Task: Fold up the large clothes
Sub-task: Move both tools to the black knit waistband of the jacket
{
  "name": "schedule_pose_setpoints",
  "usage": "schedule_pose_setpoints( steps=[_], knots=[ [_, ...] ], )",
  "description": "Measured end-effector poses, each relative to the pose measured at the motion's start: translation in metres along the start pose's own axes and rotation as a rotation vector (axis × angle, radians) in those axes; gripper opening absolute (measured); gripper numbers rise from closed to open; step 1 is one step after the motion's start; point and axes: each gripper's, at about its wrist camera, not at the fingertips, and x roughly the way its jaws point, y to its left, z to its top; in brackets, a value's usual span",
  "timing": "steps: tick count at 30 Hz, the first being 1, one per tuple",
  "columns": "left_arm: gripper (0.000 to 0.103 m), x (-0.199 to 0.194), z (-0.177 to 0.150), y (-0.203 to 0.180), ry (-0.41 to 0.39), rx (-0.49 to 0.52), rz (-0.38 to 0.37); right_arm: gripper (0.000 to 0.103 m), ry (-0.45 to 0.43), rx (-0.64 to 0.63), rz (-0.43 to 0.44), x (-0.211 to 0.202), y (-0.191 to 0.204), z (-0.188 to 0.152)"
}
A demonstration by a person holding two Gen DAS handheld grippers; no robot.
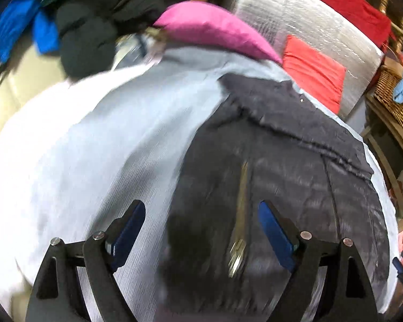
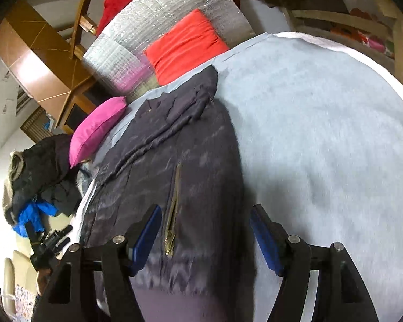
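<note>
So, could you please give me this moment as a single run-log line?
phase: approach | left gripper: open, empty | right gripper: open, empty | dark jacket: flat on pale sheet, zipper up

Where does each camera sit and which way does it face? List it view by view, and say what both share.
Left wrist: on the left gripper, above the dark jacket, facing the pink pillow; its own open blue-padded fingers show.
Right wrist: on the right gripper, over the jacket's edge and the grey sheet; its open fingers show.
Shared: jacket, gold zipper, pink pillow, red cushion.
</note>
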Motion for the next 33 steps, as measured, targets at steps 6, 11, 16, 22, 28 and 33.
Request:
schedule_pose_setpoints(
  steps=[6, 11, 16, 22, 28, 33],
  knots=[
    [0.086, -0.007, -0.03, 0.024, 0.042, -0.076, 0.003, 0.072, 0.02, -0.029, 0.0, -0.01, 0.012, -0.029],
    [0.086, 0.002, -0.041, 0.029, 0.081, -0.076, -0.002, 0.072, 0.026, -0.021, 0.0, -0.017, 0.015, -0.045],
    [0.086, 0.003, -0.048, 0.032, 0.106, -0.1, -0.015, 0.072, 0.038, -0.017, -0.028, -0.022, 0.01, -0.052],
    [0.086, -0.011, -0.05, 0.026, 0.087, -0.071, -0.056, 0.072, 0.028, -0.022, -0.044, -0.029, 0.006, -0.046],
    [0.086, -0.009, -0.062, 0.026, 0.124, -0.062, -0.055, 0.072, 0.084, 0.006, -0.034, -0.008, -0.002, -0.047],
    [0.086, -0.015, -0.064, 0.023, 0.119, -0.053, -0.076, 0.072, 0.127, -0.012, 0.009, 0.005, 0.006, -0.054]
  ],
)
